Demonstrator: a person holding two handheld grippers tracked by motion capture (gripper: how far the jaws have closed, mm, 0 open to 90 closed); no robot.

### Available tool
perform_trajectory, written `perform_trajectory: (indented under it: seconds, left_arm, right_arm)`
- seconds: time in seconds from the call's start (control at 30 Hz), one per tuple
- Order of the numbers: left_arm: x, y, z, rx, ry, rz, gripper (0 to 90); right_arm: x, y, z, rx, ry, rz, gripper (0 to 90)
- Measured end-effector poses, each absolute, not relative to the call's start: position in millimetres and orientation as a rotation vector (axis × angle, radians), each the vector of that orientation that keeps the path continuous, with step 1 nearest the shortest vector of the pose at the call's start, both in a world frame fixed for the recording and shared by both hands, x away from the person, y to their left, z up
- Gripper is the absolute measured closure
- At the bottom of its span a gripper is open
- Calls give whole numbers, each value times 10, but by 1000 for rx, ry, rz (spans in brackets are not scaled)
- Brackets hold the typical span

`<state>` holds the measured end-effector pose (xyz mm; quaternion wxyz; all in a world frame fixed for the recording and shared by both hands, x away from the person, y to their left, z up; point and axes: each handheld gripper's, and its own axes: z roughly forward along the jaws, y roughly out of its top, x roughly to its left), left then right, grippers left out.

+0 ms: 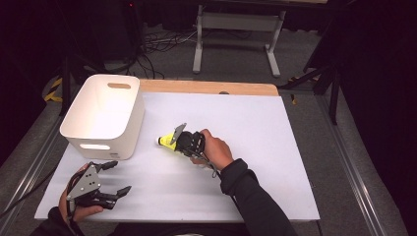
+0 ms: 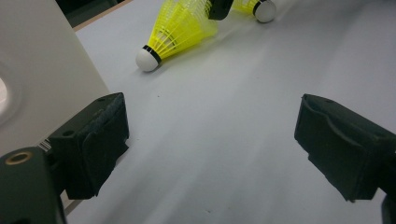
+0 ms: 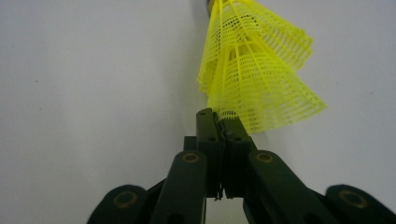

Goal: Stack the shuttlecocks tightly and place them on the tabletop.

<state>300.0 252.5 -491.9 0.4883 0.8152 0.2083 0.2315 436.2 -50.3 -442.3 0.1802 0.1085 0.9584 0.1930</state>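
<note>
The yellow shuttlecock (image 3: 252, 74) is being pinched by its skirt rim in my right gripper (image 3: 223, 122), jaws clamped, needing a lift toward the white bin (image 1: 129, 129).

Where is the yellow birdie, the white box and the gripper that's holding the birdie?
shuttlecock (image 3: 254, 79), right gripper view, on its yellow skirt.
white bin (image 1: 115, 140), high view, on its front wall.
right gripper (image 3: 223, 122), right gripper view, between its shut jaw tips.

Right gripper (image 3: 223, 122) view: shuttlecock (image 3: 254, 70) cork cut off by top edge; skirt rim hidden between the closed jaws. Left gripper (image 2: 210, 140) view: second shuttlecock (image 2: 256, 7) ahead of the jaws cropped at top; white bin (image 2: 37, 79) beside its left jaw cut by frame edge.
</note>
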Motion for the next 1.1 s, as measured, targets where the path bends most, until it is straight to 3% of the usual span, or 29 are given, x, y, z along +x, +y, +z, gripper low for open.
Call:
perform_trajectory:
  seconds: [0.2,0.53,1.0,1.1]
  left_arm:
    - [3002,2525,-4920,1983,506,561,109]
    - [3004,2524,-4920,1986,508,565,109]
    - [3004,2522,-4923,1985,513,569,108]
    - [3006,2520,-4927,1986,515,569,108]
  right_arm:
    - [4333,-530,-4409,335,2680,549,737]
    - [4216,-701,-4213,366,2605,717,645]
    - [4120,-1319,-3999,485,2468,948,490]
    - [4107,-1489,-4016,524,2453,1006,420]
